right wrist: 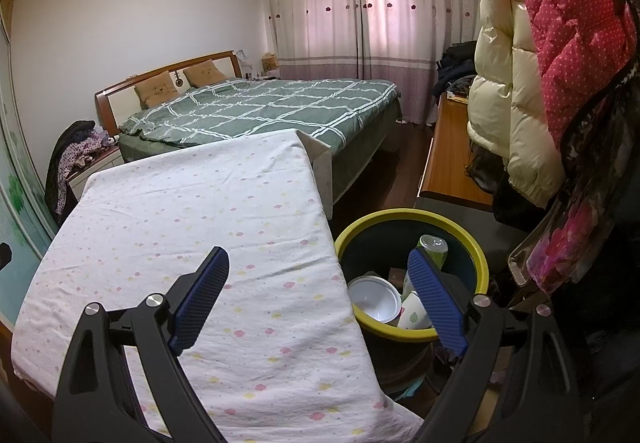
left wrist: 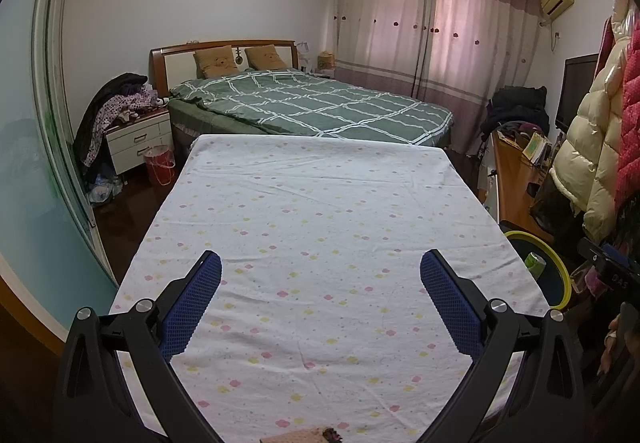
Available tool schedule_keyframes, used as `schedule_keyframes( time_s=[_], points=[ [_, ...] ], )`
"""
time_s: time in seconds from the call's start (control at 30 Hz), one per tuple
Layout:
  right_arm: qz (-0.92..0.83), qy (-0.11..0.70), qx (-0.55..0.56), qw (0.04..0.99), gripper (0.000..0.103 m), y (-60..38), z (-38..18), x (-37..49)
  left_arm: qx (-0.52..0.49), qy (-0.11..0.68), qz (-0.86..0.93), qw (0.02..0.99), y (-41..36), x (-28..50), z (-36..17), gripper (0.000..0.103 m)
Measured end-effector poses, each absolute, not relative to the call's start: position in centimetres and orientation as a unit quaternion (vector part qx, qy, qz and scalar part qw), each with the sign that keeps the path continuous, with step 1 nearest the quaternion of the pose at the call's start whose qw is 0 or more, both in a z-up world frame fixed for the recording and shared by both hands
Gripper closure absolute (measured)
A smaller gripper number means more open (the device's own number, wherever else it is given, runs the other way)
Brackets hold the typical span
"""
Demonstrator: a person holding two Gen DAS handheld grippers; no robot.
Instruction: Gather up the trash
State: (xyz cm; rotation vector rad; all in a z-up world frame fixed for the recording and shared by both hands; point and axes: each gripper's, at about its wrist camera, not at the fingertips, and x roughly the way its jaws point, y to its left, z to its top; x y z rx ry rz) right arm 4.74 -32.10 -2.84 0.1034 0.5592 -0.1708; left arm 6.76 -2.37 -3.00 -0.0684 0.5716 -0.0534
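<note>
Wide open run across the flowered counter (left wrist: 320, 243), centre frame, nothing on it. At its right edge the yellow-rimmed bin (right wrist: 482, 263) sits close, mouth crowded with a white bowl (right wrist: 374, 299) and green can (right wrist: 434, 247). Hanging coats (right wrist: 520, 83) crowd the upper right.

Table (left wrist: 320, 211) under flower-dotted white cloth (right wrist: 208, 203), small brownish item (left wrist: 304, 435) at near edge

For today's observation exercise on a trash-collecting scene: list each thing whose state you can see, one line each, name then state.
left gripper: open, empty
right gripper: open, empty
bin: open-topped, holding trash
green can: upright in bin
white bowl: tilted in bin
curtains: drawn
</note>
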Motion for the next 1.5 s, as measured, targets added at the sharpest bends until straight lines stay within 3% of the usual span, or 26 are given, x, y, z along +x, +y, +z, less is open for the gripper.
schedule_keyframes(
  time_s=[0.4,0.7,0.97,1.5],
  points=[
    [-0.075,0.287,0.056,0.953,0.013,-32.6,-3.7,6.9,-0.034,0.302,-0.036,0.952,-2.2,9.4,-3.8,0.005],
    [-0.059,0.327,0.06,0.941,0.008,-32.0,-6.2,17.0,-0.001,0.344,0.026,0.938,0.6,20.9,-7.0,0.005],
    [-0.016,0.417,0.051,0.907,0.007,-28.1,-11.2,26.9,-0.021,0.395,0.048,0.917,4.4,31.1,-11.9,0.005],
    [-0.015,0.457,-0.002,0.89,0.005,-24.5,-13.5,31.4,-0.014,0.458,0.052,0.888,6.2,35.5,-16.0,0.003]
  ],
)
